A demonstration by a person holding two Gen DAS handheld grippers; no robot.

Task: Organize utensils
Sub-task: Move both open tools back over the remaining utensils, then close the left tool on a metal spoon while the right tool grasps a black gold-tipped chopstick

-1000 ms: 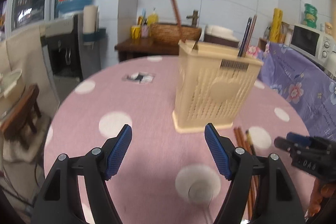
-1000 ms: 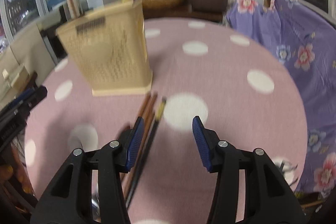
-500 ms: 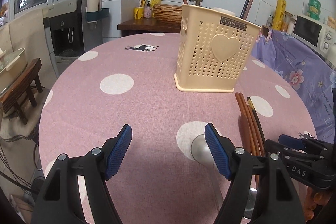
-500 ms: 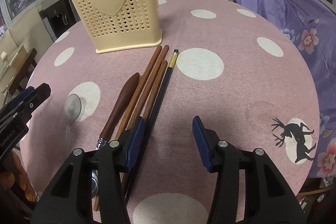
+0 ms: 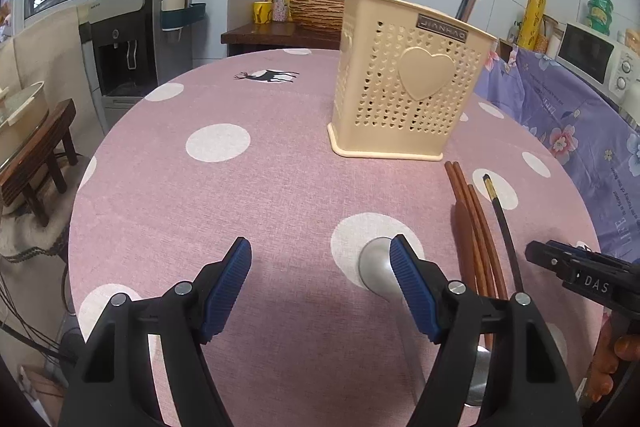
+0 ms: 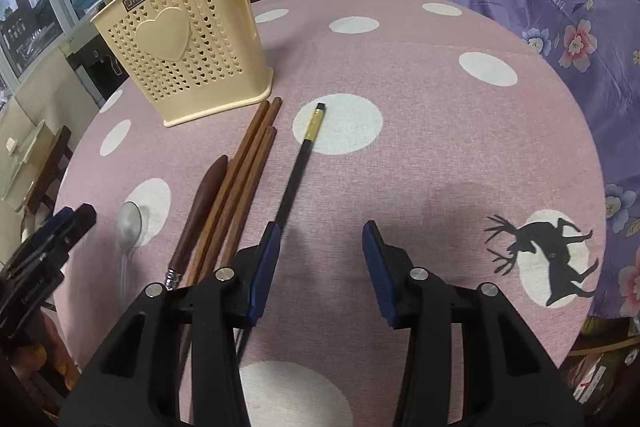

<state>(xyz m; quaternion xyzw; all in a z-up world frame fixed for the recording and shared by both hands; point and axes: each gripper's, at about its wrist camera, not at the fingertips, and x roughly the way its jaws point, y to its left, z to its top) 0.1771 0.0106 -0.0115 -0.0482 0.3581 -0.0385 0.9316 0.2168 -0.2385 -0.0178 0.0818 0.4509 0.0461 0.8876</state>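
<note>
Jaws of the right gripper (image 6: pixel 322 265) are spread wide and empty, low over the pink dotted tabletop (image 6: pixel 440 147); the left gripper (image 5: pixel 320 287) is likewise held wide with nothing between its pads. Just beyond, a black chopstick (image 6: pixel 298 167) with a gold band, three brown chopsticks (image 6: pixel 244 167), a wooden-handled utensil (image 6: pixel 200 211) and a steel spoon (image 6: pixel 129 227) are laid side by side. Farther off, a cream perforated holder (image 6: pixel 188 47) with a raised heart is stood upright, more utensils inside.

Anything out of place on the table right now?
Yes: several utensils lie loose on the tablecloth beside the holder instead of in it: brown chopsticks, one black chopstick, a metal spoon and a brown-handled utensil. Nothing looks spilled or broken.
</note>
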